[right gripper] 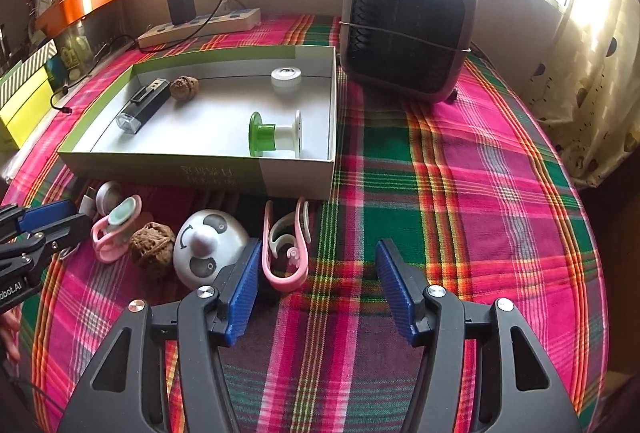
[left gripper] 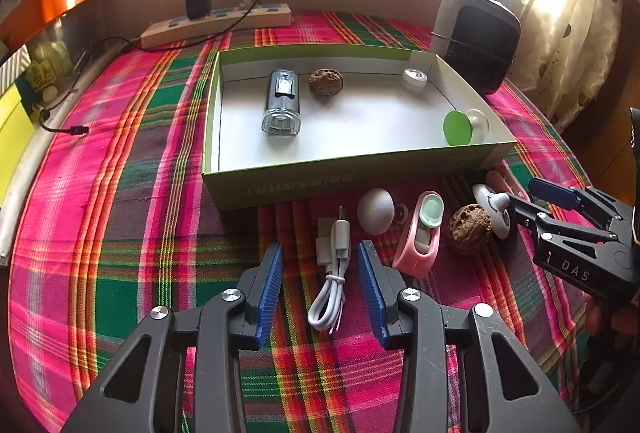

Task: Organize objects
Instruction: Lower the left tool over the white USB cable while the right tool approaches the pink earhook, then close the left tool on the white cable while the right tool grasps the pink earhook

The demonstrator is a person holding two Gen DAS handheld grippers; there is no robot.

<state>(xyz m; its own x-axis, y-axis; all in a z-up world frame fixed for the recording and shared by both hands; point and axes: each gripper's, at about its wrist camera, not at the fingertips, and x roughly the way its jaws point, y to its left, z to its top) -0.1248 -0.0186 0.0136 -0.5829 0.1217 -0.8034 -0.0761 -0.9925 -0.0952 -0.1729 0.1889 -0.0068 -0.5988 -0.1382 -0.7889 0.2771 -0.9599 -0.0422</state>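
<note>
- Low in the left wrist frame, the left claw (left gripper: pixel 320 289) stands with its blue pads apart, astride a coiled white cable (left gripper: pixel 334 273) on the plaid-covered surface (left gripper: pixel 120 233), not yet pressing it.
- Low in the right wrist frame, the right claw (right gripper: pixel 316 293) is spread wide and holds nothing; a pink clip (right gripper: pixel 286 245) lies just inside its left pad, a panda-faced gadget (right gripper: pixel 208 245) beside it.
- Mid-frame, a walnut (left gripper: pixel 469 229), a second pink clip (left gripper: pixel 420 233) and a white dome (left gripper: pixel 376 211) wait in a row before the box.
- Beyond, the green-sided box (left gripper: pixel 280 181) already holds a flashlight (left gripper: pixel 281 103), another walnut (left gripper: pixel 326 82), a white puck (left gripper: pixel 414 78) and a green-capped spool (left gripper: pixel 460 127).
- Sorting appears about half done; the next move likely calls for closing on the cable, then lifting it over the box's near wall.
</note>
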